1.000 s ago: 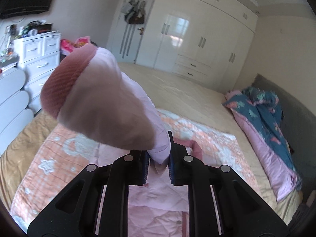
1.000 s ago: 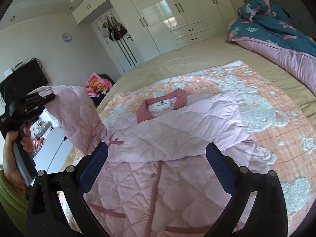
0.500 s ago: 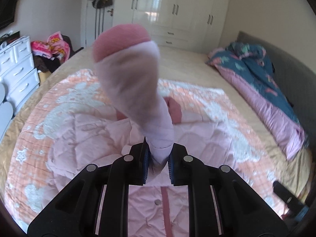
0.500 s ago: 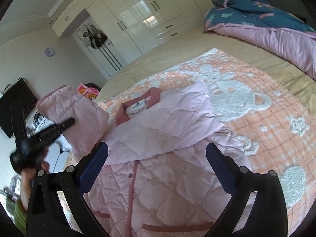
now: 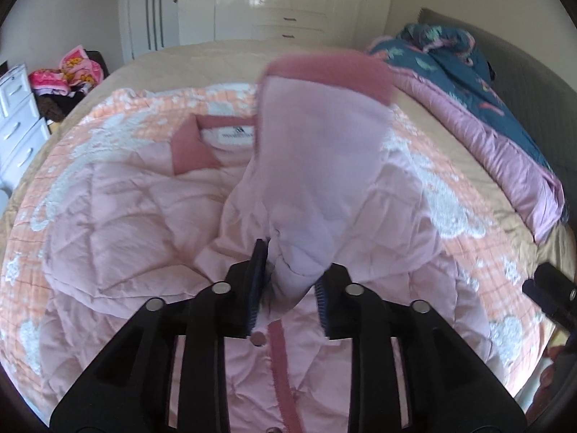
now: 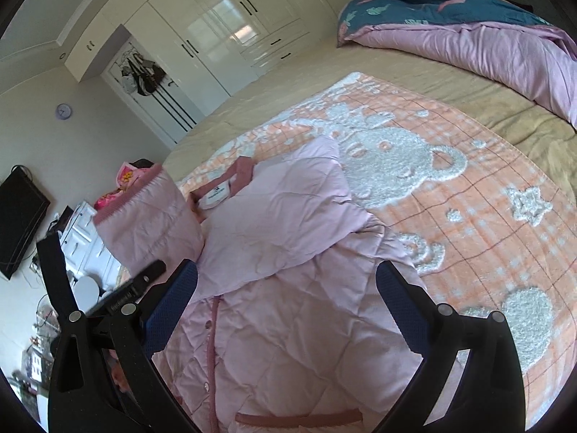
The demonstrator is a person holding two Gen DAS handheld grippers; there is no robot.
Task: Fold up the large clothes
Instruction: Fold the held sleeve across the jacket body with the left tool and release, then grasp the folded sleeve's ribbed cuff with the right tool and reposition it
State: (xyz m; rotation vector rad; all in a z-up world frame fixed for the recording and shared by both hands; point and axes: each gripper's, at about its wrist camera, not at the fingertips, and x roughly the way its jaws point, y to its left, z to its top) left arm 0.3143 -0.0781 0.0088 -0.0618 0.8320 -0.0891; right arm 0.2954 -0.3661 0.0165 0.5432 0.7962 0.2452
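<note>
A pale pink quilted jacket (image 5: 144,223) lies front up on the bed, its darker pink collar at the far end. Its right sleeve is folded across the chest (image 6: 288,216). The other sleeve (image 5: 317,166), with a dark pink cuff (image 5: 328,72), hangs over the jacket's middle. My left gripper (image 5: 290,288) has its jaws opening, with the sleeve's bunched fabric still between the pads and a gap showing on the left side. My right gripper (image 6: 286,310) hovers wide open over the jacket's lower front (image 6: 288,342), holding nothing. The right wrist view shows the raised sleeve (image 6: 151,223) at the left.
An orange blanket with white bears (image 6: 468,216) lies under the jacket on a beige bed. A blue and pink quilt (image 5: 487,108) is heaped along the right side by the grey headboard. White wardrobes (image 5: 288,0) stand behind; white drawers (image 5: 18,115) stand left.
My left gripper came down and swung the sleeve from the left side over the jacket's middle, and its jaws have parted. My right gripper sank a little and rolled, still open.
</note>
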